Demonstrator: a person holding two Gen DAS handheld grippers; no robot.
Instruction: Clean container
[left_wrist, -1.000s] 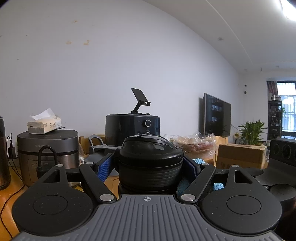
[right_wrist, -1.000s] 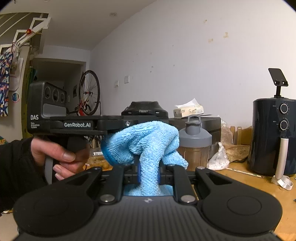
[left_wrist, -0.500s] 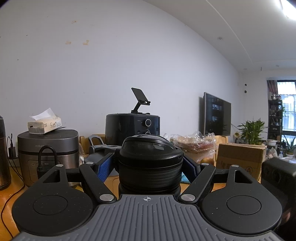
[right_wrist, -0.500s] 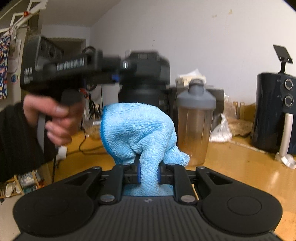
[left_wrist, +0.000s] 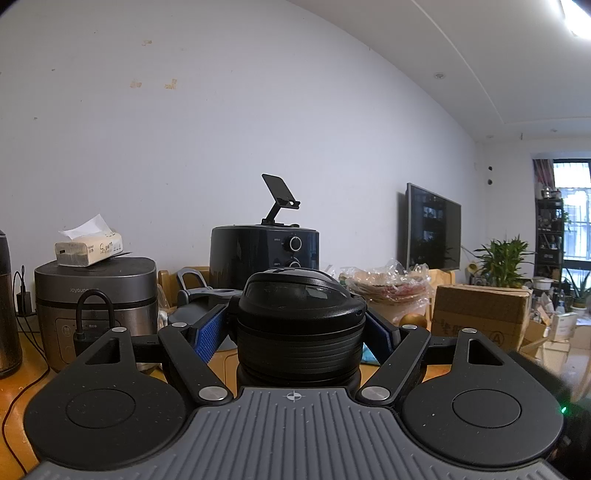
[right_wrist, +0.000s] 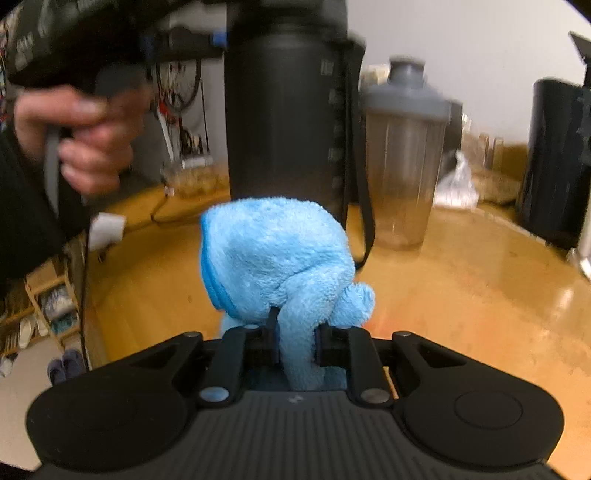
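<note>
Evidently the wiping step is in hand: the left gripper (left_wrist: 297, 325) is clamped around the black bottle (right_wrist: 284, 110), which stands upright at twelve o'clock of the blue cloth (right_wrist: 275, 254) pinched in the right gripper (right_wrist: 295, 345), which must next press that cloth to its side.

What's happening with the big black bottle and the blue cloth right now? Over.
Left gripper fingers clamp the black bottle near its lid. Right gripper shut on the blue cloth, low against the bottle. Shaker bottle stands close beside.
</note>
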